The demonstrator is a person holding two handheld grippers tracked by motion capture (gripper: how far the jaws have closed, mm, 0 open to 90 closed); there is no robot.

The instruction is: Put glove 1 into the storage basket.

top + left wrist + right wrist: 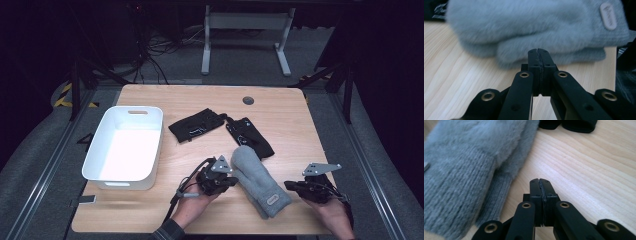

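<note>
While I hold both tools low at the bottom of the high view, the left gripper (231,181) sits at lower centre and the right gripper (290,186) at lower right, with the grey mittens (259,181) lying between them. In the left gripper view my left tongs are fully closed, pad pressed flat against pad with nothing caught between them; their tips point at the fuzzy thumb of the mittens (529,27), which fill the upper part of that frame, and I cannot tell whether the tips touch the fleece or stop just short of it. In the right gripper view my right tongs are likewise shut tight and empty, hovering over bare wood at lower centre, just beside the knitted cuff of the mittens (461,175) at the left of that frame but apart from it. The two mittens lie stacked one on the other, a small label on the top cuff. Farther up the table (285,110), at the middle of the high view, lie two black gloves (222,129), side by side. At the left centre stands a white bin (125,147).
</note>
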